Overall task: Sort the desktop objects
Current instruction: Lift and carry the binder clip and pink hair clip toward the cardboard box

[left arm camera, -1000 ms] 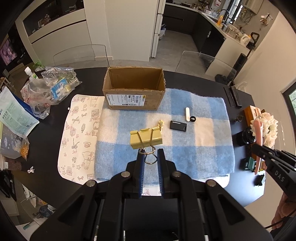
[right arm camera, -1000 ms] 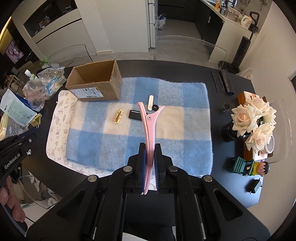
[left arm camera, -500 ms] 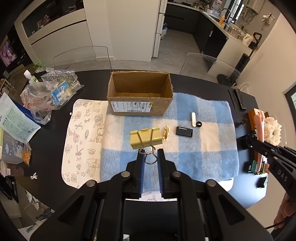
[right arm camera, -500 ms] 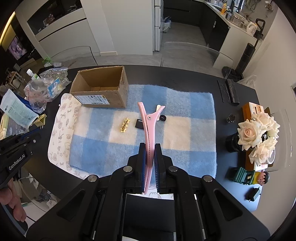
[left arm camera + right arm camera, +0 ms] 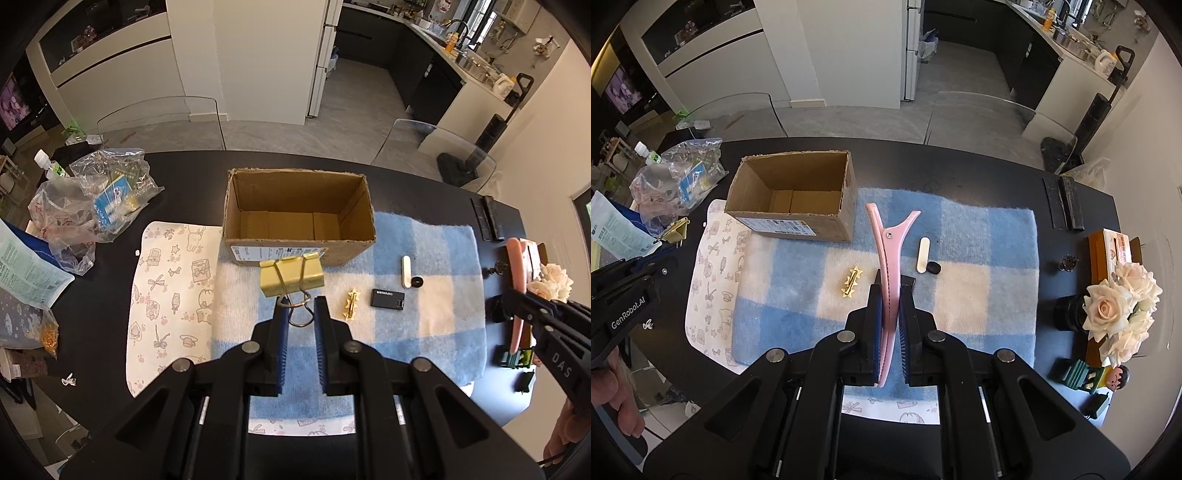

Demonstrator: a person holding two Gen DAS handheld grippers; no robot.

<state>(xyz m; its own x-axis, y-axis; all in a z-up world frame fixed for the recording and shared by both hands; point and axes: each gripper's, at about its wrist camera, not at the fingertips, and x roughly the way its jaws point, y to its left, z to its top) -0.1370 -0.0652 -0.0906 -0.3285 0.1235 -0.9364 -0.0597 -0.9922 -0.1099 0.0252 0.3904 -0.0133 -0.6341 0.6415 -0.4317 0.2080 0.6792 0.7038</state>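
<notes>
My left gripper (image 5: pixel 300 306) is shut on the wire handle of a yellow binder clip (image 5: pixel 291 277), held above the blue checked cloth (image 5: pixel 424 332) just in front of the open cardboard box (image 5: pixel 299 218). My right gripper (image 5: pixel 889 291) is shut on a long pink hair clip (image 5: pixel 886 251) that points forward, right of the box (image 5: pixel 794 199). On the cloth lie a gold star hair clip (image 5: pixel 351 303), a black flat device (image 5: pixel 388 298), a white stick (image 5: pixel 406 271) and a small black cap (image 5: pixel 418 283).
A patterned white mat (image 5: pixel 170 295) lies under the cloth's left side. Plastic bags (image 5: pixel 88 199) and packets crowd the table's left. Roses (image 5: pixel 1123 310), a toy figure (image 5: pixel 1089 376) and a wooden box (image 5: pixel 1108 247) stand at the right edge.
Both grippers have risen and moved forward with their clips. The left one has brought the binder clip closer to the box's front wall.
</notes>
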